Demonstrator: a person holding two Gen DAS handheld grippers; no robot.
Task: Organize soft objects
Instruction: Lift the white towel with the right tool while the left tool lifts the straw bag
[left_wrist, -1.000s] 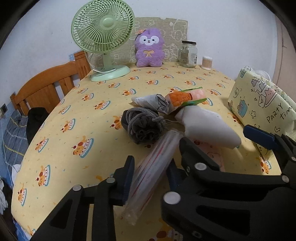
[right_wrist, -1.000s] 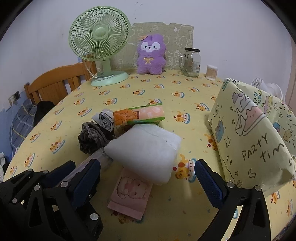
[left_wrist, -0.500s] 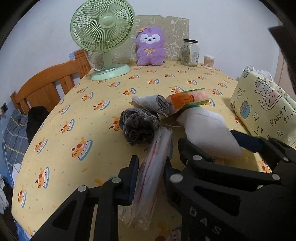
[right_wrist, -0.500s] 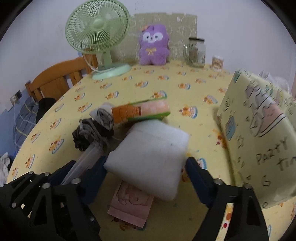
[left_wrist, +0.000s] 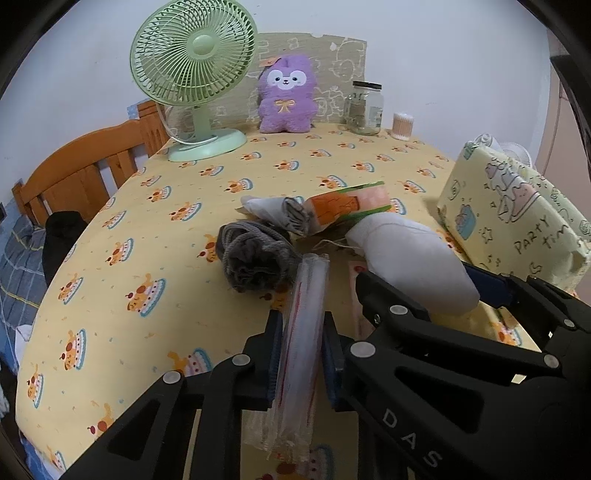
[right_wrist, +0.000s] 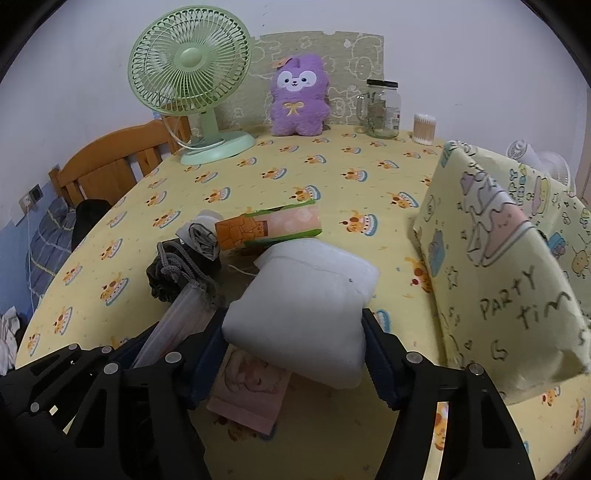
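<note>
A: Clear plastic, this long sleeve (left_wrist: 301, 332) at the bottom centre: the left gripper (left_wrist: 300, 356) has just closed and pinches it. Which step is this?

B: Grasping, I think. The right gripper (right_wrist: 293, 341) has just been closing on the white cushion (right_wrist: 306, 306) in mid-frame; its pads touch both sides. Next probably a careful lift, both things being soft.

A: Any writing?

B: "PARTY TIM" on the yellow bag (right_wrist: 509, 266) at right. The purple plush (right_wrist: 299, 96) sits far, top centre.

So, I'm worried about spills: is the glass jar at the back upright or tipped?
Upright. The glass jar stands on its base on the tablecloth, black lid on top.
</note>
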